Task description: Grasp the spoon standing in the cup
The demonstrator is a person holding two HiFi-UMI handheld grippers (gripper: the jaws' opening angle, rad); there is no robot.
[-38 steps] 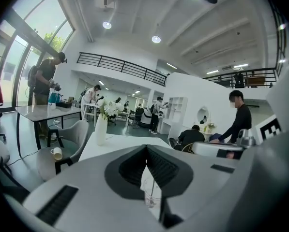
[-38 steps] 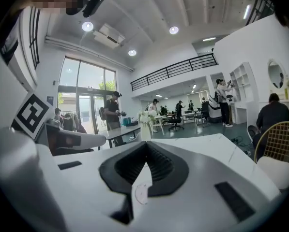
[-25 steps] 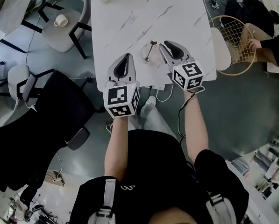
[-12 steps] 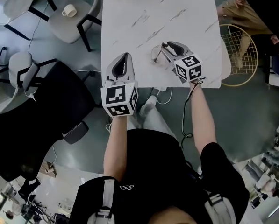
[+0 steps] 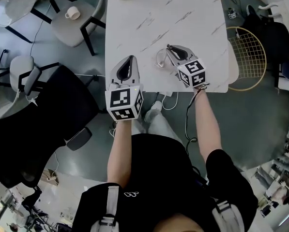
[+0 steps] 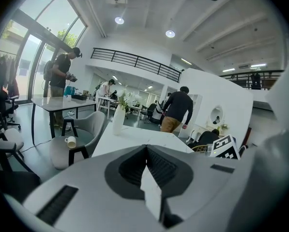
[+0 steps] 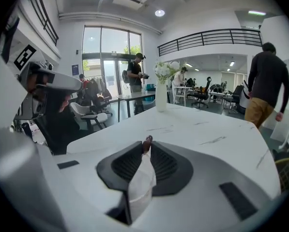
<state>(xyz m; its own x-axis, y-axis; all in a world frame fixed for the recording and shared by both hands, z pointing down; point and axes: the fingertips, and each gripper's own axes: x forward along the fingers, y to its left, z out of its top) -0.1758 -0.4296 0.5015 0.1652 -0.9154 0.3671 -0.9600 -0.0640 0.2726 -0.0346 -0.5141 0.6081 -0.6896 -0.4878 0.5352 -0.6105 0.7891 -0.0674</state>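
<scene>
1. Where the left gripper (image 6: 145, 149) hangs over the near table edge, its grey jaws meet on nothing.
2. The right gripper (image 7: 146, 146) is closing its jaws on the brown handle tip of the spoon (image 7: 146, 140), with the pads touching it.
3. The rest of the spoon is hidden below the jaws. From above, the clear glass cup (image 5: 160, 61) holding it is half covered.
4. The white, grey-veined marble table (image 5: 159, 13) carries a tall white vase (image 7: 160, 98) at its far end.
5. Beyond are tall windows, a railed balcony and standing people, too small to make out.

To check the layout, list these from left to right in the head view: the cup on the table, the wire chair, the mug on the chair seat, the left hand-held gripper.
mug → left hand-held gripper → cup → wire chair
</scene>
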